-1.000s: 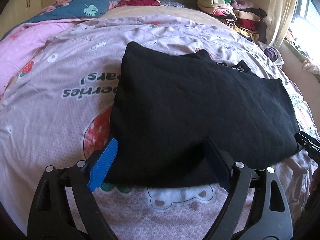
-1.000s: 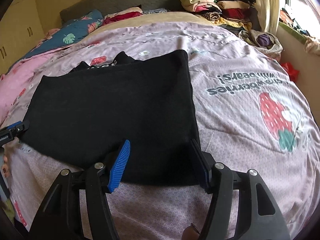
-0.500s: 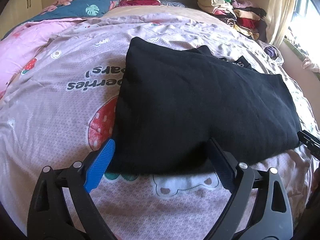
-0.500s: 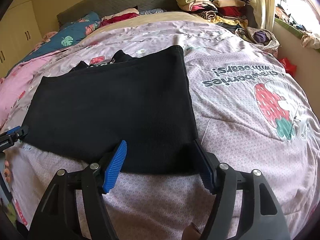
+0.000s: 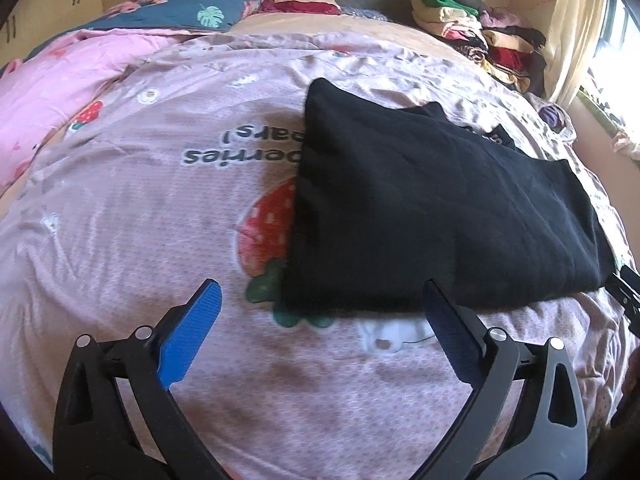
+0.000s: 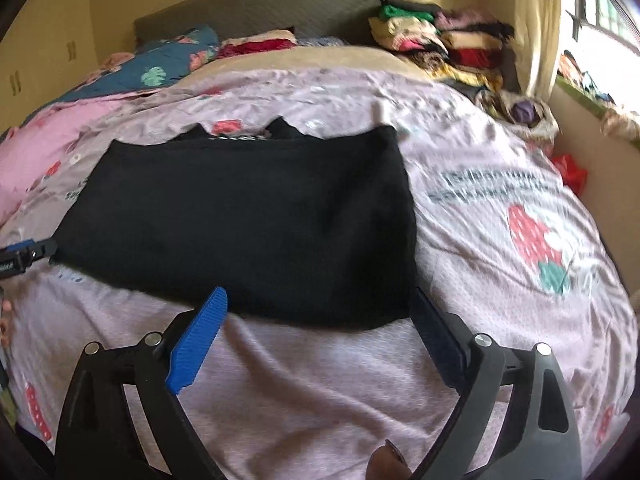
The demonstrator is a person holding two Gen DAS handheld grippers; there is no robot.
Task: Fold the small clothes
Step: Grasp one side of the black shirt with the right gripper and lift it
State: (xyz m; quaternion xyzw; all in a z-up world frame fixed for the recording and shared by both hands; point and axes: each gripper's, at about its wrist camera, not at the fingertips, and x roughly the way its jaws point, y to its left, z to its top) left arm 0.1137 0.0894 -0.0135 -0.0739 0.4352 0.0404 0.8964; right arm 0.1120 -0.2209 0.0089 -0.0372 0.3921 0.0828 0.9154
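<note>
We read this as the end of one fold: the black garment (image 5: 432, 208) lies on the bed (image 5: 152, 200) as a flat, roughly rectangular slab with its near edge doubled over, and neither tool holds it. Our left gripper (image 5: 320, 320) has its fingers spread wide and opening, with only the bedcover and the cloth's near left corner showing between the tips, no pad pressing on the fabric. Our right gripper (image 6: 320, 320) is likewise wide and opening, its right finger just beside the garment's near right corner (image 6: 400, 312) and the hem lying ahead of the tips, not pinched. What remains, we judge, is at least one more fold to bring it down to a compact packet, then setting it aside, perhaps with the stack of folded clothes (image 6: 448, 48) near the headboard. The garment itself is dark, matte and fairly thick, with soft rounded edges; a neckline or collar with a light label peeks out along its far side (image 6: 240, 136), so the layers there are not perfectly aligned.
</note>
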